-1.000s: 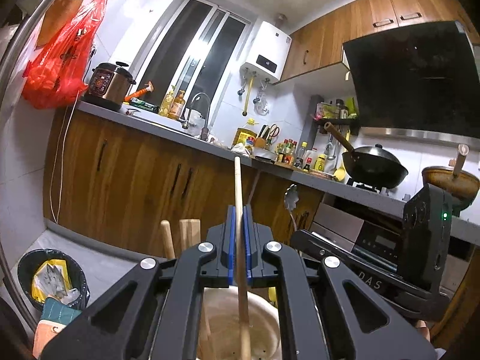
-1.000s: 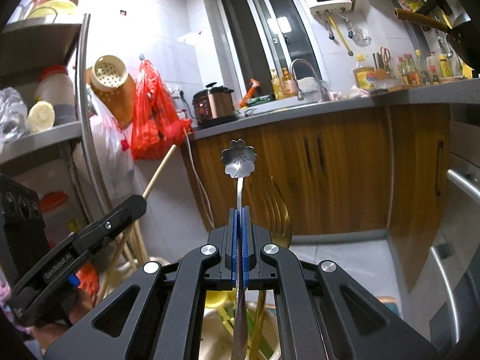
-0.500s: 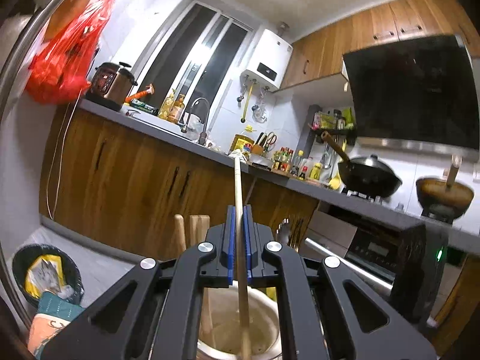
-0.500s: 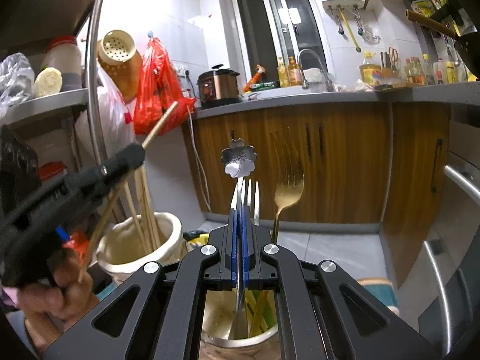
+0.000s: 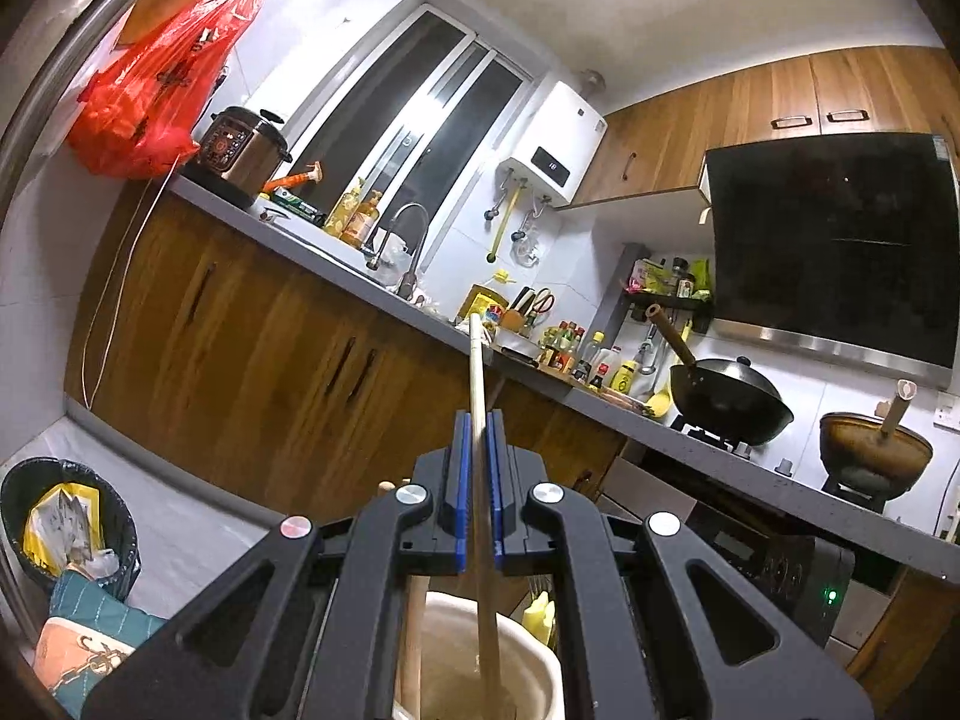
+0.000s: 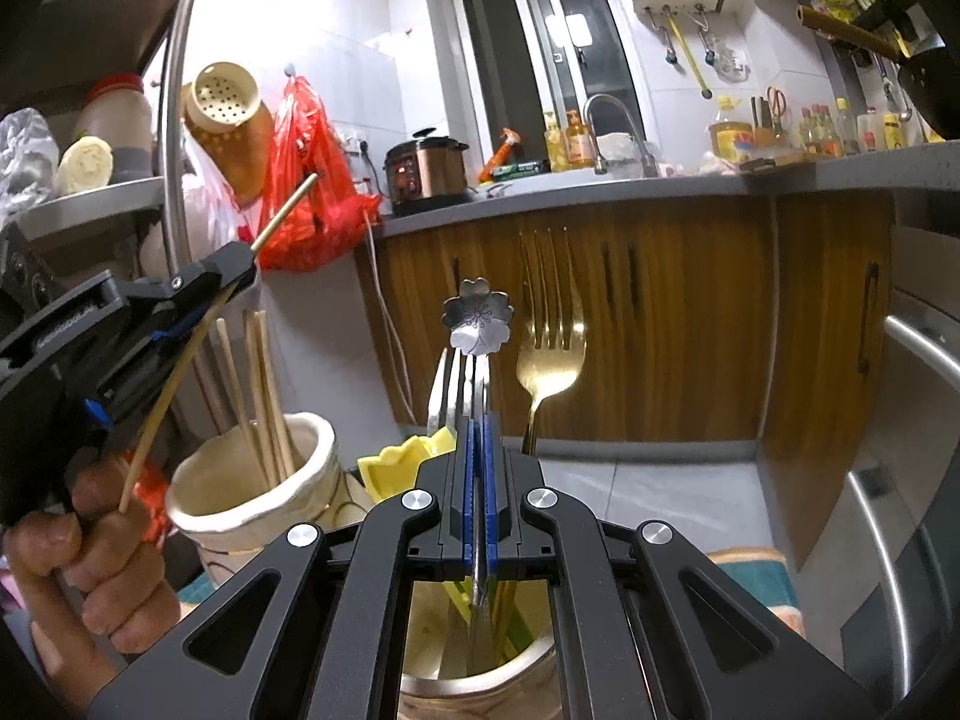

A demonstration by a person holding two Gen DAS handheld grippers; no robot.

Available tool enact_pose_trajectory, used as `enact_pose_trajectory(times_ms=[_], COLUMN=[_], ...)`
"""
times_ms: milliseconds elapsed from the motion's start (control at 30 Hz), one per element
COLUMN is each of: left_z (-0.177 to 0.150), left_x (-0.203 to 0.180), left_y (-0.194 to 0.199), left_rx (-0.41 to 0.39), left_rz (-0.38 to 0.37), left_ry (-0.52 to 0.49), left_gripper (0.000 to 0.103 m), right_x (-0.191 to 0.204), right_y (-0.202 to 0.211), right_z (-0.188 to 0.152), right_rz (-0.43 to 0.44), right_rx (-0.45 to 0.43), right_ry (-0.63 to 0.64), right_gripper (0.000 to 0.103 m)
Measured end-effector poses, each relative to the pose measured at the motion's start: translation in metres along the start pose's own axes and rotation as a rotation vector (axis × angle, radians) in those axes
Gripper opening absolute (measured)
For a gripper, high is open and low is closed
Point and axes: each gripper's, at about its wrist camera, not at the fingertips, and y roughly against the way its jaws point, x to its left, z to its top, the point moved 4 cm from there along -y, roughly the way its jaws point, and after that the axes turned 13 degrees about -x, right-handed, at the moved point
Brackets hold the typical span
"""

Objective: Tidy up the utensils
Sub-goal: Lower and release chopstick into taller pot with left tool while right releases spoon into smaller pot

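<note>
Left gripper [image 5: 478, 462] grasps a chopstick [image 5: 477, 372] above the cream pot [image 6: 252, 480]. Right gripper [image 6: 478, 462] grasps a flower-ended spoon [image 6: 478, 318] over the steel cup [image 6: 480, 690], beside a gold fork [image 6: 549, 354].

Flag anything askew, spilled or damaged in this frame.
Nothing stands out. The left gripper holds a chopstick over the cream holder; the right gripper holds a flower-ended utensil over the metal cup.

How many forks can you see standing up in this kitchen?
2: a gold metal fork stands in the metal holder, right of the flower-ended silver spoon; a silver fork stands behind that spoon. Others may be hidden behind the right gripper.
</note>
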Motion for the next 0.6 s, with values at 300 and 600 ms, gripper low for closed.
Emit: enact_pose_trajectory(times_ms=[300, 600], left_z=[0.002, -0.004], left_x=[-0.013, -0.027], left_y=[0.003, 0.005], left_rx=[-0.008, 0.004], left_rz=[-0.030, -0.069], left_ry=[-0.036, -0.081], left_gripper=[0.005, 0.005], right_x=[0.000, -0.005], right_y=[0.001, 0.007], right_z=[-0.005, -0.004], right_rz=[-0.012, -0.006], right_rx=[0.018, 0.022], right_ry=[0.019, -0.005], right_gripper=[0.004, 0.008])
